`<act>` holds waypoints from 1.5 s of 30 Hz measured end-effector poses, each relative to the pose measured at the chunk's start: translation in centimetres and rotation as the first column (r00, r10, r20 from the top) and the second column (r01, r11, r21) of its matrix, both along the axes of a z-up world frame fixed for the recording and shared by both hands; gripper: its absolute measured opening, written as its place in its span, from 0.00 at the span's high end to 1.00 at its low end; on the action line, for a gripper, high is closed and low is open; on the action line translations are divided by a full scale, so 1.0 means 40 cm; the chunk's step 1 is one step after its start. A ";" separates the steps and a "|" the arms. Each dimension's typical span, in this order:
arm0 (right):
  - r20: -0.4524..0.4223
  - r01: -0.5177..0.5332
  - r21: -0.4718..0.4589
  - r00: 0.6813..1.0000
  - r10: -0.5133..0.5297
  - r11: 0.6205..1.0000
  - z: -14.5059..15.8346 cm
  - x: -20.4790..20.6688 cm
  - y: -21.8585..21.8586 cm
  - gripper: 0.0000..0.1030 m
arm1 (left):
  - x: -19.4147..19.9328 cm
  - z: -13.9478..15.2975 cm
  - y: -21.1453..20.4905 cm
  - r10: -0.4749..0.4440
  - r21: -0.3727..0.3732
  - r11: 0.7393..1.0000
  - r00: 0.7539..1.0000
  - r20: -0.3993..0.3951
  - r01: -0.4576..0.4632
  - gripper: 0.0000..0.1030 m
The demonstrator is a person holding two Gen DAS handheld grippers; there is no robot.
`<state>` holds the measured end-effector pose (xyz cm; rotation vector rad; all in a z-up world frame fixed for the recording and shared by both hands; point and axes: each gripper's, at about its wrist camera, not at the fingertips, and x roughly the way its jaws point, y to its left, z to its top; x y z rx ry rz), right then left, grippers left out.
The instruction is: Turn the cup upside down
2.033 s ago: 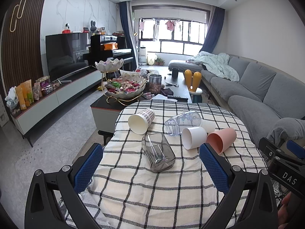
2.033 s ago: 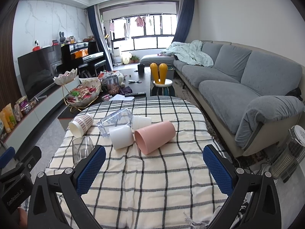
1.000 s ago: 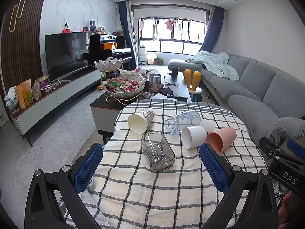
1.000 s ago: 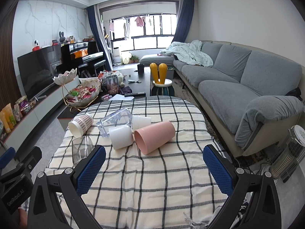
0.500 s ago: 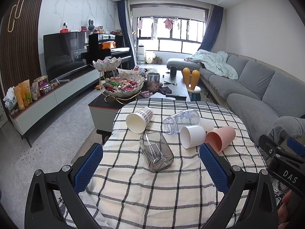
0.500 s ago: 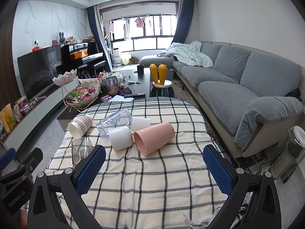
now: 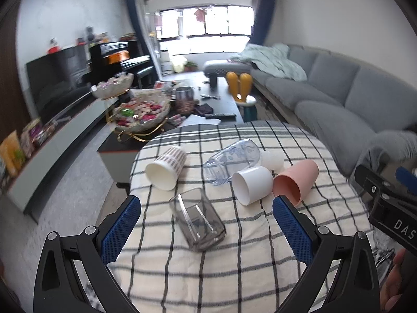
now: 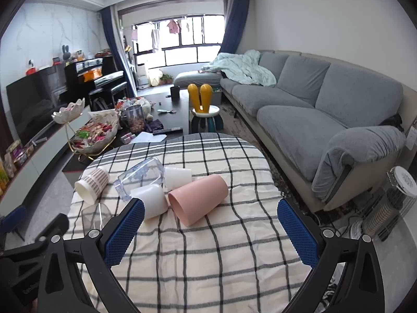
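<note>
Several cups lie on their sides on a checked tablecloth. A smoky square glass lies nearest my left gripper, which is open and empty just short of it. Beyond lie a striped paper cup, a clear plastic cup, a white cup and a pink cup. My right gripper is open and empty; the pink cup and white cup lie just beyond its fingers. A second white cup lies behind them.
The round table's edge drops off toward a grey sofa on the right. A dark coffee table with a snack bowl stands behind the table. A heater stands on the floor at right.
My left gripper has moved forward and tilted down toward the smoky glass; its view is blurred. My right gripper has moved closer to the pink cup.
</note>
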<state>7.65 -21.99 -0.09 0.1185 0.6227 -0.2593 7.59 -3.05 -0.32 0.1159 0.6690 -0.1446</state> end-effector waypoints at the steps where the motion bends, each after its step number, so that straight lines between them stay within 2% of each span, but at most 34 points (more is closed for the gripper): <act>1: -0.004 0.007 0.004 1.000 -0.007 1.000 0.001 0.011 -0.001 0.01 | 0.017 0.001 -0.008 -0.022 0.013 1.000 1.000 -0.009 0.022 0.00; 6: -0.027 0.059 0.039 0.998 -0.058 0.997 0.001 0.079 -0.014 0.01 | 0.117 -0.004 -0.045 -0.113 0.073 0.990 0.992 -0.063 0.118 0.00; 10: -0.066 0.108 0.079 0.992 -0.103 0.991 -0.003 0.142 -0.031 0.01 | 0.210 -0.010 -0.083 -0.193 0.134 0.968 0.972 -0.132 0.211 0.00; 17: -0.152 0.193 0.163 0.974 -0.169 0.968 -0.033 0.262 -0.069 0.01 | 0.369 -0.049 -0.176 -0.336 0.234 0.887 0.903 -0.267 0.399 0.00; 20: -0.193 0.248 0.184 0.958 -0.212 0.951 -0.057 0.317 -0.089 0.01 | 0.436 -0.083 -0.219 -0.392 0.258 0.834 0.853 -0.345 0.488 0.01; 22: -0.228 0.281 0.197 0.945 -0.235 0.939 -0.073 0.357 -0.105 0.01 | 0.478 -0.103 -0.236 -0.414 0.254 0.810 0.822 -0.390 0.528 0.01; 28: -0.308 0.363 0.261 0.909 -0.279 0.895 -0.120 0.454 -0.148 0.01 | 0.607 -0.158 -0.274 -0.428 0.225 0.766 0.738 -0.521 0.603 0.05; 33: -0.351 0.391 0.298 0.893 -0.281 0.871 -0.149 0.510 -0.154 0.01 | 0.660 -0.205 -0.294 -0.449 0.213 0.696 0.647 -0.616 0.685 0.09; 37: -0.362 0.399 0.314 0.889 -0.280 0.861 -0.158 0.539 -0.153 0.01 | 0.683 -0.245 -0.306 -0.458 0.160 0.652 0.553 -0.696 0.741 0.20; 39: -0.368 0.405 0.325 0.887 -0.281 0.855 -0.161 0.549 -0.156 0.01 | 0.691 -0.260 -0.313 -0.462 0.124 0.636 0.504 -0.730 0.762 0.22; 40: -0.370 0.409 0.328 0.885 -0.282 0.852 -0.164 0.553 -0.158 0.01 | 0.693 -0.265 -0.317 -0.465 0.115 0.626 0.487 -0.740 0.771 0.22; 42: -0.374 0.416 0.328 0.882 -0.288 0.848 -0.168 0.561 -0.161 0.01 | 0.695 -0.274 -0.324 -0.473 0.096 0.611 0.460 -0.751 0.786 0.22; 45: -0.381 0.428 0.325 0.876 -0.298 0.843 -0.177 0.567 -0.170 0.01 | 0.706 -0.297 -0.329 -0.463 0.066 0.619 0.432 -0.774 0.782 0.22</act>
